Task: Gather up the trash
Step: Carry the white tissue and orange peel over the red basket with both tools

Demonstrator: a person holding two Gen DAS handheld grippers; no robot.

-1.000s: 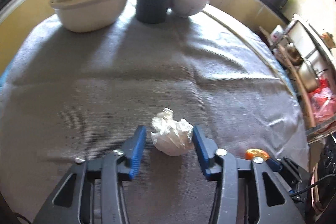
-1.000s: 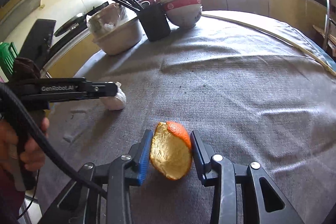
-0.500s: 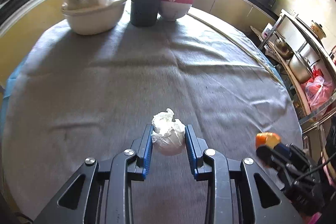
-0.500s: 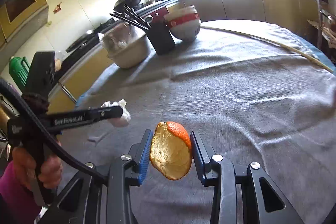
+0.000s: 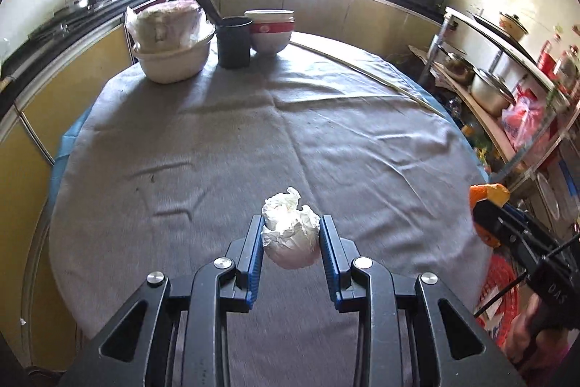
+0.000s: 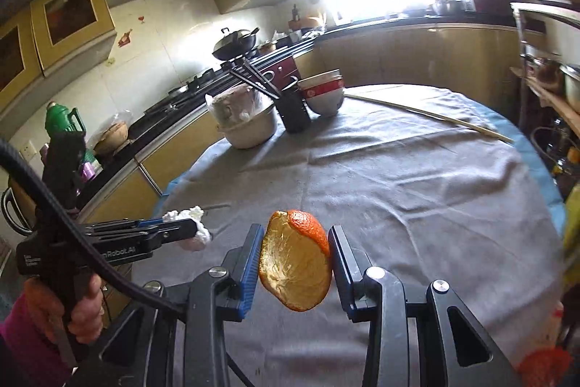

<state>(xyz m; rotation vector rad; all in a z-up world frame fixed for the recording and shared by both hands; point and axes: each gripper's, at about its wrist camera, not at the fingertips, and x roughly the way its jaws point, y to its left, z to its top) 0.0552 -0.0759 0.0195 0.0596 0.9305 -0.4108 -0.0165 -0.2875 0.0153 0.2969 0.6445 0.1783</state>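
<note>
1. Left gripper [image 5: 291, 238] clamped on a crumpled white tissue ball [image 5: 290, 234], blue pads pressing both sides. Ball is held in the air above the grey-clothed round surface [image 5: 217, 151].
2. Right gripper [image 6: 295, 260] clamped on a piece of orange peel [image 6: 295, 263], pith side facing the camera, also held above the cloth.
3. Right wrist view: the left gripper sits low left with the tissue at its tip.
4. Far edge of surface: cream basin [image 5: 172, 60] holding a plastic-wrapped bundle, black chopstick holder [image 5: 233, 42], red-banded bowls [image 5: 270, 31], side by side.
</note>
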